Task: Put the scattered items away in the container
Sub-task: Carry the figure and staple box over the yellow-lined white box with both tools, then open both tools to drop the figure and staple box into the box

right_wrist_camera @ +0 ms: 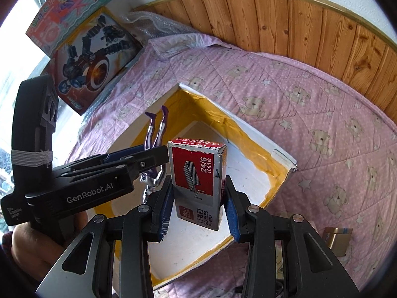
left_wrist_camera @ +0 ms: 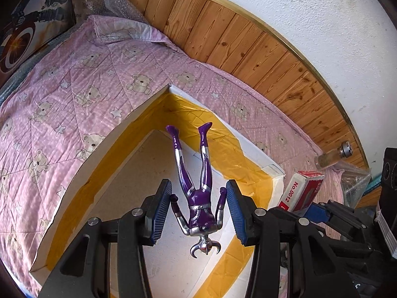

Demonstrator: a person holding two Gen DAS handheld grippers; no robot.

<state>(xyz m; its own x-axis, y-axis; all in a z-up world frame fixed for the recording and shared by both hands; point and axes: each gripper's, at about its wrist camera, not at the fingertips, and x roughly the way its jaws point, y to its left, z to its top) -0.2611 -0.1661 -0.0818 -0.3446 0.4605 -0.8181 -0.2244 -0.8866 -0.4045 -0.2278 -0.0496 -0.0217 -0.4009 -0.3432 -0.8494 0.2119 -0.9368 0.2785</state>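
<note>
Near first: in the right wrist view our right gripper (right_wrist_camera: 198, 206) is clenched on the staples box (right_wrist_camera: 198, 173), which stands upright at frame centre, both blue pads against its lower sides. The box's bottom edge hides behind the pads. It hangs over the white box (right_wrist_camera: 260, 136), an open container with yellow tape lining its inner walls; we cannot tell whether the staples box touches the floor inside.

In the left wrist view our left gripper (left_wrist_camera: 198, 208) is released, pads spread apart either side of the purple figure (left_wrist_camera: 196, 191). The figure lies inside the white box (left_wrist_camera: 129, 124) on its floor, head toward the camera at lower centre, feet toward the far corner. Its hands sit close to the pads; contact is hard to judge. The staples box (left_wrist_camera: 300, 191) shows at right centre, lower part cut off by gripper hardware.

Farther: pink bear quilt (right_wrist_camera: 310, 99) under the container. A small jar (left_wrist_camera: 332, 156) lies at the right edge, contents unclear. Toy boxes (right_wrist_camera: 94, 57) in the upper left, partly cropped. Wood panelling (right_wrist_camera: 297, 19) behind.
</note>
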